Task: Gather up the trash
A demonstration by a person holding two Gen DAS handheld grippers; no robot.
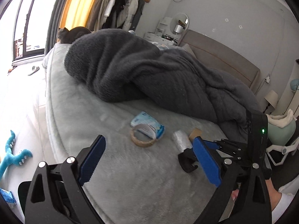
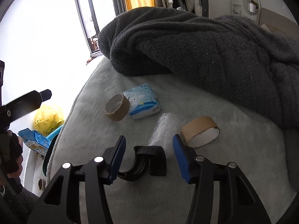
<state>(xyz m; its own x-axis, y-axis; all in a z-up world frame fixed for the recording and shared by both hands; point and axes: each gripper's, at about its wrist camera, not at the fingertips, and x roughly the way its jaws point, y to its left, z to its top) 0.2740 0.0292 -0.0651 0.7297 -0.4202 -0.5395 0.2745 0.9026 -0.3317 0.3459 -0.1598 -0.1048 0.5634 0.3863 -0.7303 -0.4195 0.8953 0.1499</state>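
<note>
Two blue pads of my right gripper [image 2: 147, 156] stand apart, straddling a black clip [image 2: 149, 163] on the bed [image 2: 224, 177]. Its plastic roll [image 2: 164, 130] points away. My left gripper [image 1: 149, 160] hangs open, farther off.

You see the trash scattered on the pale grey bed cover: an empty cardboard tape core [image 2: 117, 107] on its side touching a blue-and-white tissue pack [image 2: 143, 100], a crinkled clear plastic roll [image 2: 163, 130] beside a black curved clip [image 2: 147, 163], and a brown tape roll [image 2: 200, 131] lying tilted to the right.
</note>
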